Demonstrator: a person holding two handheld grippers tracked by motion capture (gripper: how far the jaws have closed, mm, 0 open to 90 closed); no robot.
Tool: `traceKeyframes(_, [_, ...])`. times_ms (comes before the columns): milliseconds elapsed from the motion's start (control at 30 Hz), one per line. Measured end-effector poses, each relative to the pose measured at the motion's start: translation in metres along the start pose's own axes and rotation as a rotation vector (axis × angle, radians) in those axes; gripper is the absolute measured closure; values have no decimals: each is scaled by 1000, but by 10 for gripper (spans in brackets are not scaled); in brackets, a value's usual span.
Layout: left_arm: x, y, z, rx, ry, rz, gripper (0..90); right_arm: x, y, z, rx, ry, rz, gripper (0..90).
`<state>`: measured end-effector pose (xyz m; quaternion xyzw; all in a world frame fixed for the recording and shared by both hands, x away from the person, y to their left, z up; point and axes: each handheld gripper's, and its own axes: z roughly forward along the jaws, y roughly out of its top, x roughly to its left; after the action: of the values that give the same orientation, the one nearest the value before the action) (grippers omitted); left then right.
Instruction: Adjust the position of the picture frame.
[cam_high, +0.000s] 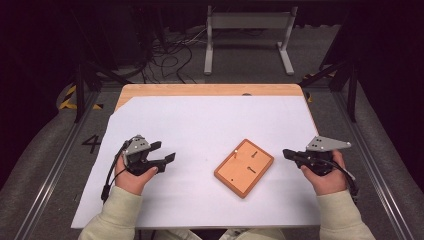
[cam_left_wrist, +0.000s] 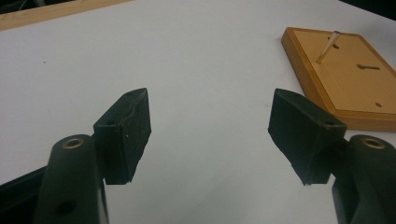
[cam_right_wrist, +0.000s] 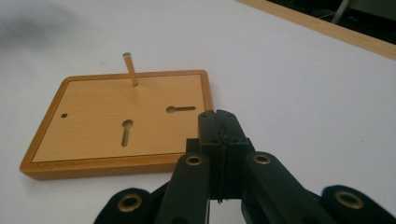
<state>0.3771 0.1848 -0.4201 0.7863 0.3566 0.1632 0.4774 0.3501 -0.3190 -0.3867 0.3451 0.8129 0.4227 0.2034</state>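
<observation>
Left tool gapes empty; right tool clamped shut, holding nothing

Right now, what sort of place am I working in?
Probably a lab recording station: a table under white sheeting, dark curtains around it, loose cables on the floor, and a wooden board with one peg.

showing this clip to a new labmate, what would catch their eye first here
The wooden board stands out first, lying askew on the white sheet between the two hands, with a thin peg standing in a hole near one corner and two keyhole slots cut in its face. Either side of it sit the black tongs: the left tongs gape open over bare sheet, the right tongs are pressed shut beside the board.
</observation>
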Motion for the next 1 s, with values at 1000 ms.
traceKeyframes(1000, [-2,0,3,26,-14,-4,294,9,-17,50,352,13,30,900])
